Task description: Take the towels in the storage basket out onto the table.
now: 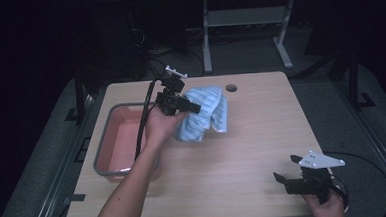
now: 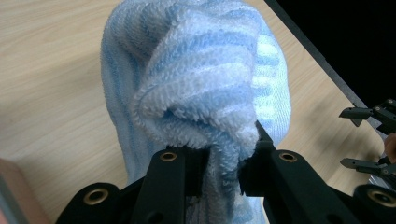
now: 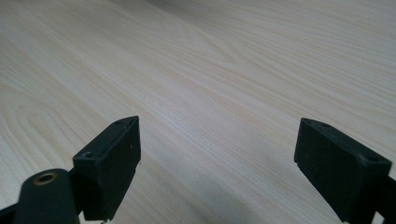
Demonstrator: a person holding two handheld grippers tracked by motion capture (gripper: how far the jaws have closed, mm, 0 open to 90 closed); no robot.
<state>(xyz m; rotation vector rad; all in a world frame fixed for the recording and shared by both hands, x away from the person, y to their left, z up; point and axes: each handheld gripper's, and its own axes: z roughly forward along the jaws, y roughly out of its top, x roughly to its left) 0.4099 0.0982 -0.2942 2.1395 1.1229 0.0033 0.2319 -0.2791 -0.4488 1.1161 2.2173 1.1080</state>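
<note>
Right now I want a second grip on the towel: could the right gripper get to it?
Probably yes: the right gripper is open, and bare table lies between it and the towel, which the left gripper holds.

A dim room with grey floor [image 1: 258, 55], and a white-legged desk frame [image 1: 246, 23] behind the wooden table [image 1: 262, 135].

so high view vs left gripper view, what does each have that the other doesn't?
High view alone: the pink tub at the table's left edge, the hole near its far edge, the person's left forearm, and the left gripper seen from outside. Left gripper view alone: close detail of its jaws pinching a fold of the terry loops. Both: the blue striped towel, the wooden table, and the right gripper, open and holding nothing.
</note>
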